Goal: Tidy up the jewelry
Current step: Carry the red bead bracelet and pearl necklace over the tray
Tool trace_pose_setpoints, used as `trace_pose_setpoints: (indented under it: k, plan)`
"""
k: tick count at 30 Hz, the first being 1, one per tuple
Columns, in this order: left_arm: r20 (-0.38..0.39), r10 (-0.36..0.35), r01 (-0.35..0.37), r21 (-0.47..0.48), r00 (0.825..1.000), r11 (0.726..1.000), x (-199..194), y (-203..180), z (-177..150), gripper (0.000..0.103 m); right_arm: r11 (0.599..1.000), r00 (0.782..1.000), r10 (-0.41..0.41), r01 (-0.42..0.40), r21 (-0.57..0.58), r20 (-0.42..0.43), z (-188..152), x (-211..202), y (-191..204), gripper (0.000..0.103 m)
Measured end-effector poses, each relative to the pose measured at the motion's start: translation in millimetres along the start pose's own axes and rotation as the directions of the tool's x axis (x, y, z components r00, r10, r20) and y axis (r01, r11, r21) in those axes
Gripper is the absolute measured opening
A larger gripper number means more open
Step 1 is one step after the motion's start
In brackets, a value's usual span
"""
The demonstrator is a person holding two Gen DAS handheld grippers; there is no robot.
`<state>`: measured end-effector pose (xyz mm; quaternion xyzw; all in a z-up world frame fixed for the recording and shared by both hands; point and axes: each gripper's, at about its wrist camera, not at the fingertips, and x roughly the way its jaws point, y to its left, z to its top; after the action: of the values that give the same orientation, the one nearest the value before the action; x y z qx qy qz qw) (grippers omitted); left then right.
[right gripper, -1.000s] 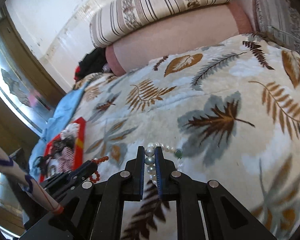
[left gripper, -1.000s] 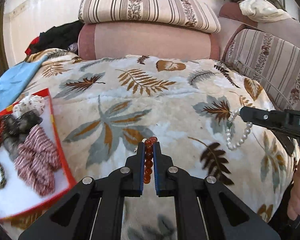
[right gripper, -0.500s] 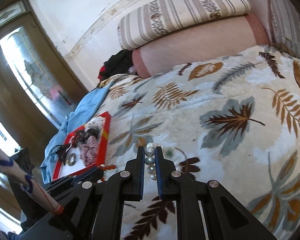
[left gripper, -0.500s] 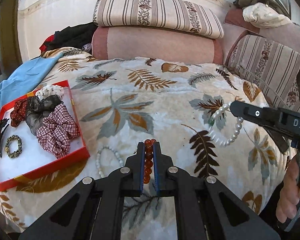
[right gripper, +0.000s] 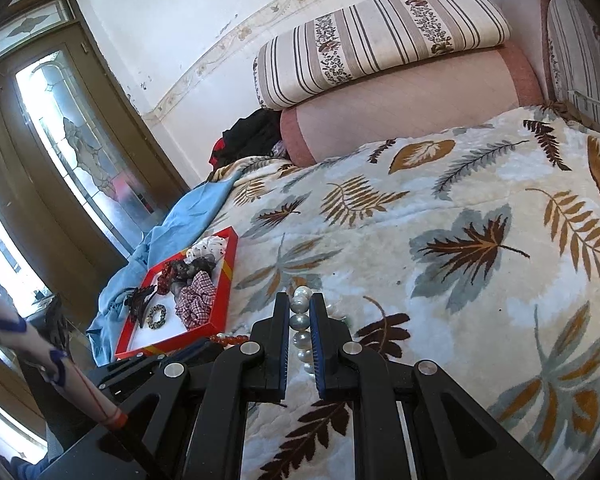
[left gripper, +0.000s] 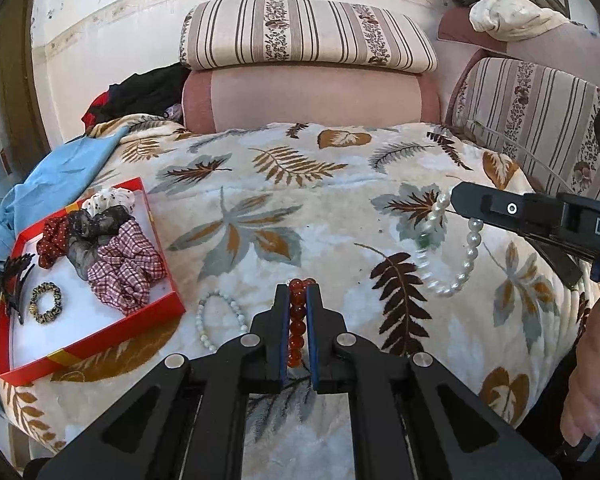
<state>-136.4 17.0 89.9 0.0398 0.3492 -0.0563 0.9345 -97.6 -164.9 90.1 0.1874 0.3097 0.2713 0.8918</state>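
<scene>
**Two bracelets held above the leaf-print bed, tray at the left edge**

My left tool is pressed together on an amber bead bracelet; the string of orange-red beads runs upright between its blue-lined fingers, a few beads showing above the tips. My right tool pinches a pearl bracelet in the same way, the grey-white pearls stacked in a column between its fingers. In the left wrist view the right tool enters from the right, and the pearl bracelet hangs from its tip as a loop clear of the bed, which is covered by a cream blanket printed with brown, grey and ochre leaves.

A third, pale bead bracelet lies flat on the blanket near the front edge of the bed, just beside the near right corner of a red tray. The tray sits at the left edge of the bed and holds a checked scrunchie, darker scrunchies behind it, a small patterned hair tie and a dark claw clip against its left wall. A blue cloth lies beyond the tray. Striped cushions are stacked at the far edge.
</scene>
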Motion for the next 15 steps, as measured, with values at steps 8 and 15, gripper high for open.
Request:
trace_pose_setpoints:
  k: [8,15]
  plan:
    - [0.003,0.013,-0.013,-0.02,1.0,1.0,-5,12,-4,0.007,1.0,1.0,0.005,-0.005,-0.024,-0.014,-10,2,15,0.011]
    - [0.007,0.017,-0.017,-0.038,1.0,0.999,-9,22,-7,0.007,1.0,1.0,-0.003,0.002,-0.028,-0.023,-20,1,23,0.011]
